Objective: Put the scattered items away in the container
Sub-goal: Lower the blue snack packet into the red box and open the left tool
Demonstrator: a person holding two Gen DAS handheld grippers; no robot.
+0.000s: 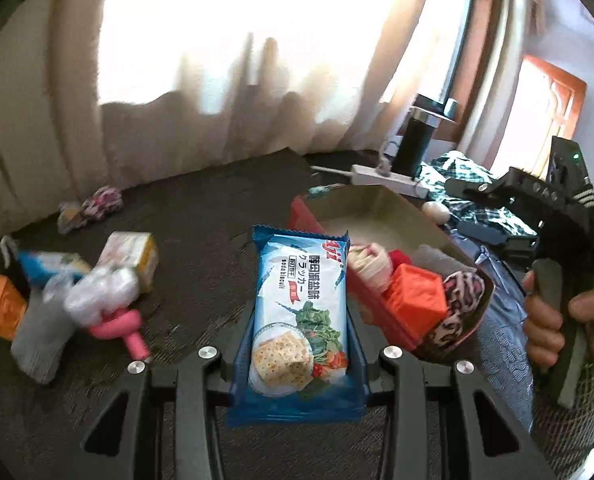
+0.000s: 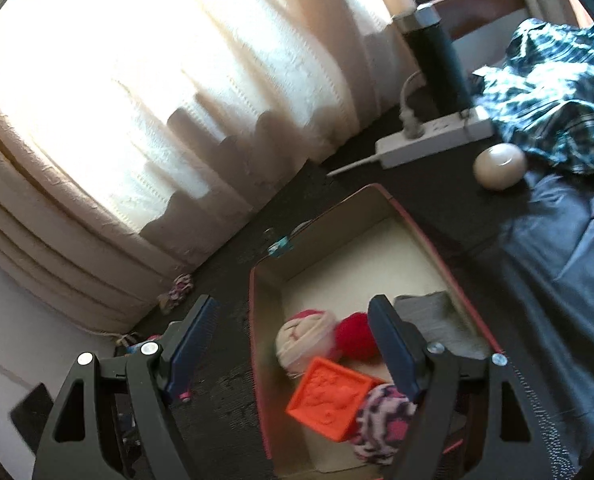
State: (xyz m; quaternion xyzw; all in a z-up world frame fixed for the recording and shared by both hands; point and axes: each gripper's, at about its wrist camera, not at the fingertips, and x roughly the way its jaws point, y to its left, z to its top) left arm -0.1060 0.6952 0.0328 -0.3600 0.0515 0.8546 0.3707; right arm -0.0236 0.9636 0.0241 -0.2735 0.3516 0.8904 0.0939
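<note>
My left gripper (image 1: 300, 344) is shut on a blue soda-cracker packet (image 1: 293, 280), held lengthwise between the fingers just left of the red-rimmed cardboard box (image 1: 381, 208). Scattered on the dark surface to the left are an orange block (image 1: 1, 308), a grey sock (image 1: 37, 336), a pink toy (image 1: 121, 328), a yellowish carton (image 1: 131, 252) and a patterned scrunchie (image 1: 101, 204). My right gripper (image 2: 293, 308) hangs open and empty over the box (image 2: 337, 256). The box holds an orange embossed block (image 2: 329, 400), a red ball (image 2: 355, 334), a cream yarn bundle (image 2: 303, 338), a leopard scrunchie (image 2: 381, 420) and grey cloth (image 2: 437, 320).
Behind the box lie a white power strip (image 2: 433, 136), a black flask (image 2: 437, 56) and a pale egg-shaped object (image 2: 499, 166). A checked cloth (image 2: 557, 92) and dark blue fabric (image 2: 557, 260) cover the right side. A curtain (image 2: 177, 100) borders the far edge. A hand (image 1: 545, 320) grips the right tool.
</note>
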